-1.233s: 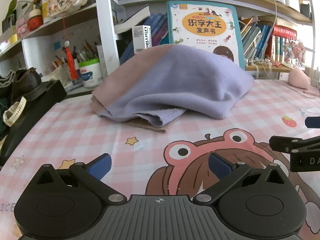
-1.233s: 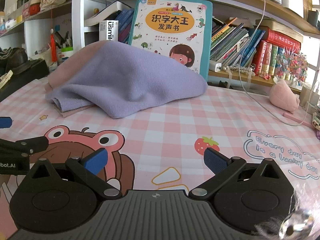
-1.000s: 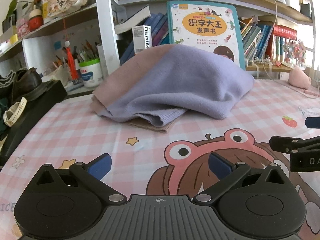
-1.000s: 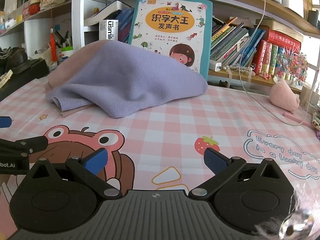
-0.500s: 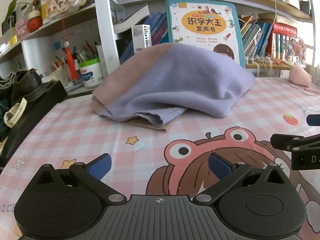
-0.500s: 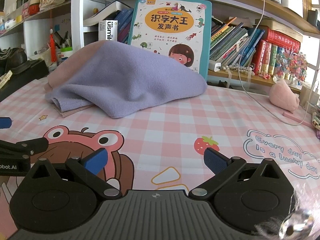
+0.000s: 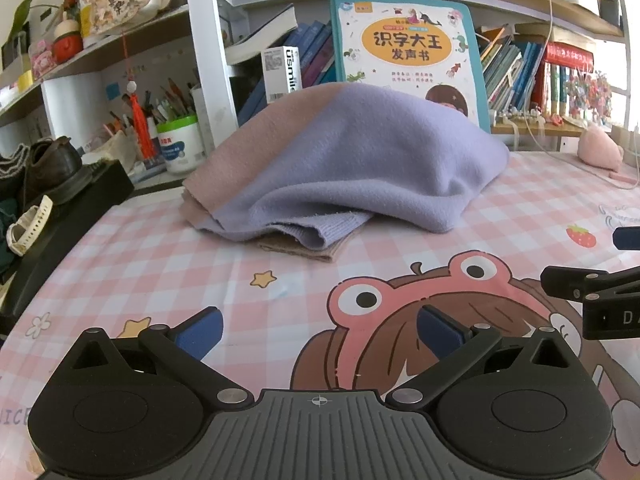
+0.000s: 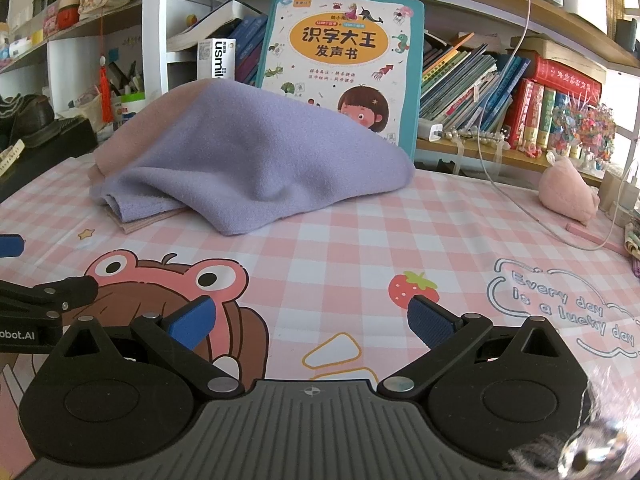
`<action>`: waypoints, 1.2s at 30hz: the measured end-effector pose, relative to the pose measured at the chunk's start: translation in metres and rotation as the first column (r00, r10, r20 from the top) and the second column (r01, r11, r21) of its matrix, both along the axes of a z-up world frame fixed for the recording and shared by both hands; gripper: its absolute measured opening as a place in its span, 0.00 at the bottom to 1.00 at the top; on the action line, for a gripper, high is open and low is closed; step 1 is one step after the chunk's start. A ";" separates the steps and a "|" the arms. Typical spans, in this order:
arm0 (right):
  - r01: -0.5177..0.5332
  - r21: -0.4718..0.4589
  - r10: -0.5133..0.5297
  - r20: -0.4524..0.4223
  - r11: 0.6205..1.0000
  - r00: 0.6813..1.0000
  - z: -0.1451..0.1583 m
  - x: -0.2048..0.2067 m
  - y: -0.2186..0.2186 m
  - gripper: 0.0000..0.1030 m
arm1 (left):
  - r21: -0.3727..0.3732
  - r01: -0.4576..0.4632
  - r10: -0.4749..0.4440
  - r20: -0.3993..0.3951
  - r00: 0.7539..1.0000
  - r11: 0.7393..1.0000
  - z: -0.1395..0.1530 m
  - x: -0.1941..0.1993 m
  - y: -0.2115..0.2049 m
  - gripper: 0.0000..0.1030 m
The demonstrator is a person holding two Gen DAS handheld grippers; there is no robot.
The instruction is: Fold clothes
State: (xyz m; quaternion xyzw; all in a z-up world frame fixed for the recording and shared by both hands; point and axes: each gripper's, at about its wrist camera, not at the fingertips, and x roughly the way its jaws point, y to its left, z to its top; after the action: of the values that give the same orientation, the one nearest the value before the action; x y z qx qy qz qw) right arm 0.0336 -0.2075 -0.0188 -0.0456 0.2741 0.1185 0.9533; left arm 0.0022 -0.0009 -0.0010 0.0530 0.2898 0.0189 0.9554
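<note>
Nothing on the table has shifted over the last second or so; only my left view has drifted a touch, so the children's book (image 7: 406, 60) sits a little differently in frame, and the garment lies just as it did.

That purple and pink sweater (image 7: 352, 164) is heaped in a rounded mound on the pink checked tablecloth (image 7: 160, 264), directly in front of the children's book propped against the shelf. It hides the book's lower edge, and its ribbed hem (image 7: 316, 236) spills toward me on the side away from the book. I judge it soft, light and limp: a fleecy knit that will sag and drape rather than hold a shape, not slippery, and with nothing to break. The ribbed hem looks like the best hold, being the one clear edge I can see, with another grip at the purple corner (image 8: 236, 224) that juts out nearest my right side.

My left gripper (image 7: 318, 330) is spread wide, its blue pads (image 7: 200, 330) well apart, holding nothing and hanging over the cartoon frog print, well short of the sweater. My right gripper (image 8: 310, 322) is likewise wide apart and empty, with only tablecloth between its fingers, also on the side of the sweater away from the book.
</note>
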 end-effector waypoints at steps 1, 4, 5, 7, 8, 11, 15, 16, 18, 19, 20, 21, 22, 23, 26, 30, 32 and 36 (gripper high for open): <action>0.000 0.001 0.000 -0.001 1.000 1.000 0.000 0.000 0.000 1.00 | -0.001 -0.002 0.002 -0.001 1.000 1.000 0.000 0.000 0.000 1.00; 0.003 0.004 -0.003 -0.003 1.000 1.000 0.000 0.000 -0.001 1.00 | -0.001 -0.006 0.006 -0.004 1.000 1.000 0.000 0.001 0.000 1.00; 0.004 0.004 -0.004 -0.003 1.000 1.000 0.000 0.000 -0.001 1.00 | 0.000 -0.007 0.007 -0.007 1.000 1.000 -0.001 0.001 0.000 1.00; 0.005 0.005 -0.005 -0.002 1.000 1.000 0.000 0.000 -0.001 1.00 | 0.001 -0.012 0.012 -0.007 1.000 1.000 -0.001 0.001 0.000 1.00; 0.006 0.005 -0.006 -0.001 1.000 1.000 0.000 -0.001 -0.001 1.00 | 0.001 -0.011 0.011 -0.006 1.000 1.000 -0.001 0.001 0.000 1.00; 0.004 0.001 -0.004 0.000 1.000 1.000 0.000 -0.001 0.000 1.00 | 0.001 -0.012 0.012 -0.005 1.000 1.000 -0.001 0.001 0.000 1.00; 0.001 -0.006 -0.001 0.001 1.000 1.000 0.000 -0.001 0.001 1.00 | 0.000 -0.012 0.012 -0.005 1.000 1.000 -0.001 0.001 0.000 1.00; 0.001 -0.006 -0.001 0.001 1.000 1.000 0.000 -0.001 0.001 1.00 | 0.001 -0.012 0.012 -0.006 1.000 1.000 -0.001 0.001 0.000 1.00; 0.002 -0.007 -0.002 0.002 1.000 1.000 0.000 -0.001 0.001 1.00 | 0.004 -0.009 0.009 -0.008 1.000 1.000 -0.001 0.001 -0.001 1.00; 0.002 -0.007 -0.002 0.002 1.000 1.000 0.000 -0.001 0.001 1.00 | 0.007 -0.008 0.008 -0.009 1.000 1.000 -0.001 0.002 -0.001 1.00; 0.002 -0.007 -0.002 0.001 1.000 1.000 0.000 -0.001 0.000 1.00 | 0.009 -0.007 0.007 -0.010 1.000 1.000 -0.001 0.002 -0.002 1.00; 0.001 -0.007 -0.001 0.000 1.000 1.000 0.000 -0.001 0.001 1.00 | 0.010 -0.010 0.010 -0.012 1.000 1.000 -0.001 0.002 -0.002 1.00; 0.000 -0.007 0.000 -0.002 1.000 1.000 0.000 0.000 0.001 1.00 | 0.010 -0.014 0.014 -0.014 1.000 1.000 -0.002 0.001 -0.002 1.00; 0.000 -0.007 0.000 -0.003 1.000 1.000 0.000 0.000 0.001 1.00 | 0.010 -0.015 0.015 -0.014 1.000 1.000 -0.002 0.001 -0.002 1.00; -0.001 -0.008 0.001 -0.001 1.000 1.000 0.000 -0.001 0.001 1.00 | 0.008 -0.018 0.018 -0.010 1.000 1.000 -0.001 0.001 -0.002 1.00; -0.004 -0.013 0.004 -0.003 1.000 1.000 0.000 0.000 0.001 1.00 | 0.005 -0.019 0.019 -0.011 1.000 1.000 -0.001 0.001 -0.001 1.00; -0.005 -0.014 0.005 -0.004 1.000 1.000 0.000 0.000 0.001 1.00 | 0.004 -0.017 0.017 -0.011 1.000 1.000 -0.001 0.001 -0.001 1.00; -0.005 -0.014 0.005 -0.006 1.000 1.000 0.000 0.000 0.001 1.00 | 0.012 -0.010 0.010 -0.006 1.000 1.000 -0.001 0.000 -0.003 1.00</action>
State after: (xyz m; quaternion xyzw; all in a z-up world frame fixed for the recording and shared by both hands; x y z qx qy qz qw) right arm 0.0340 -0.2061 -0.0189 -0.0526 0.2778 0.1193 0.9518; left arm 0.0024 -0.0036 -0.0019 0.0571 0.2930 0.0252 0.9541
